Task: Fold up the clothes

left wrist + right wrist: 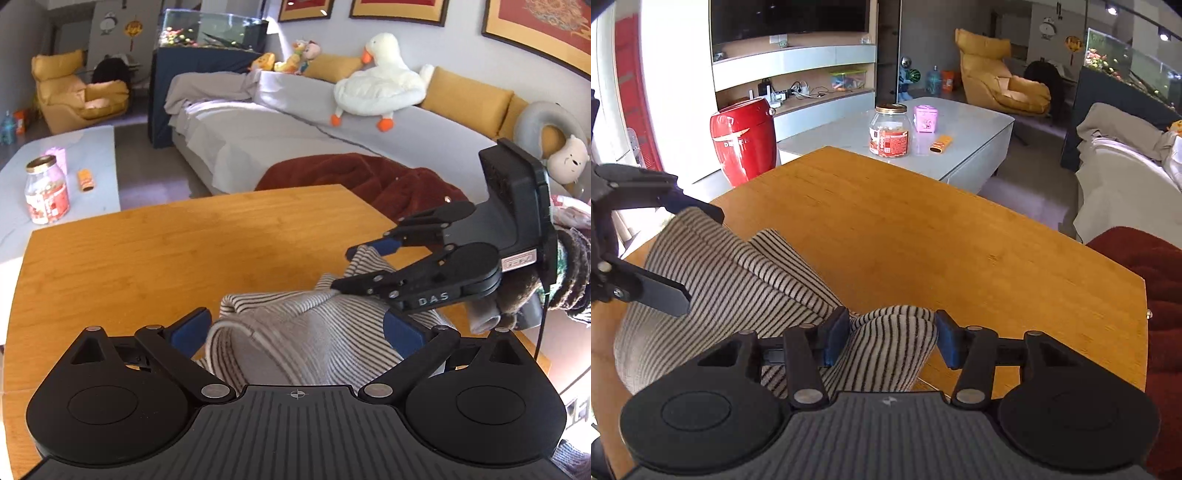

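A grey-and-black striped garment (280, 343) (738, 280) lies bunched on the near part of the wooden table (147, 258) (923, 229). My left gripper (297, 332) (698, 258) is spread wide open, its blue pads on either side of the cloth's near bulk. My right gripper (892, 339) (345, 269) comes in from the right, half closed on a thick rounded fold. The fold fills the gap between its pads and rises to a peak there. The hand holding it wears a knitted sleeve (572, 273).
A dark red blanket (369, 177) (1145, 266) lies just past the table's far right edge on a grey sofa (258, 129). A white coffee table (960, 122) holds a glass jar (46, 195) (889, 129). A red barrel (744, 140) stands beside the table.
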The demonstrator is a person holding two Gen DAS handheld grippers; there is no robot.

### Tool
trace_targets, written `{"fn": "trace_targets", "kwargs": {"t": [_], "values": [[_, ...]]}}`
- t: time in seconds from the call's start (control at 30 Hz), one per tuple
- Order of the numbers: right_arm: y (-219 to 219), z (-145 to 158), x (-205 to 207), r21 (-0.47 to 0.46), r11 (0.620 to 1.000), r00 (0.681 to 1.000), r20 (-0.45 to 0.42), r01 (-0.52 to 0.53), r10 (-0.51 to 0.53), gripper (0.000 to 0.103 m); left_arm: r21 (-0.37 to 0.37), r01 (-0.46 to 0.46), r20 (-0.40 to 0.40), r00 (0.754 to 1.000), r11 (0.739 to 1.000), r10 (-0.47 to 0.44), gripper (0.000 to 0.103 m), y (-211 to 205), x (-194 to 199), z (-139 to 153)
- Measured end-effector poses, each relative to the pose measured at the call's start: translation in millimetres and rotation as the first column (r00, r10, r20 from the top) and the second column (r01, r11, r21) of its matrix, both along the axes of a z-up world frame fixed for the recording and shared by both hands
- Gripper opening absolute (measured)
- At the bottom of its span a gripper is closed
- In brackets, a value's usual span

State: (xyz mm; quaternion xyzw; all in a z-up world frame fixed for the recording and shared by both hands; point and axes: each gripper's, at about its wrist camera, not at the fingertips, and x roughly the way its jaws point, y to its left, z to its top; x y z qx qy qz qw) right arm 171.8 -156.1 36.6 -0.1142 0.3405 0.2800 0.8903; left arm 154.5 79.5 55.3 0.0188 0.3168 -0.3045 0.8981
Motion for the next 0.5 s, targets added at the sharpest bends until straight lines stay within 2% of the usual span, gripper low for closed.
{"fn": "trace_targets", "kwargs": {"t": [0.23, 0.3, 0.37, 0.5], "values": [[8, -11, -1, -0.013, 1.0, 0.999, 0.054, 0.005, -0.005, 0.05, 0.063, 0.098, 0.097, 0.99, 0.993, -0.104, 0.102, -32, -2, 13], [5, -10, -4, 0.004, 1.0, 0.998, 0.061, 0.02, -0.021, 0.053, 0.094, 0.113, 0.075, 0.99, 0.989, -0.12, 0.102, -38, 3, 5], [-2, -7, -9, 0.033, 0.998, 0.997, 0.064, 0.049, -0.051, 0.065, 0.107, 0.105, 0.026, 0.994, 0.989, -0.109, 0.103, -38, 11, -9], [-14, -1, -18, 0.091, 0.99, 0.991, 0.068, 0.106, -0.112, 0.079, 0.102, 0.079, -0.042, 0.996, 0.992, -0.075, 0.103, -32, 21, -32]]}}
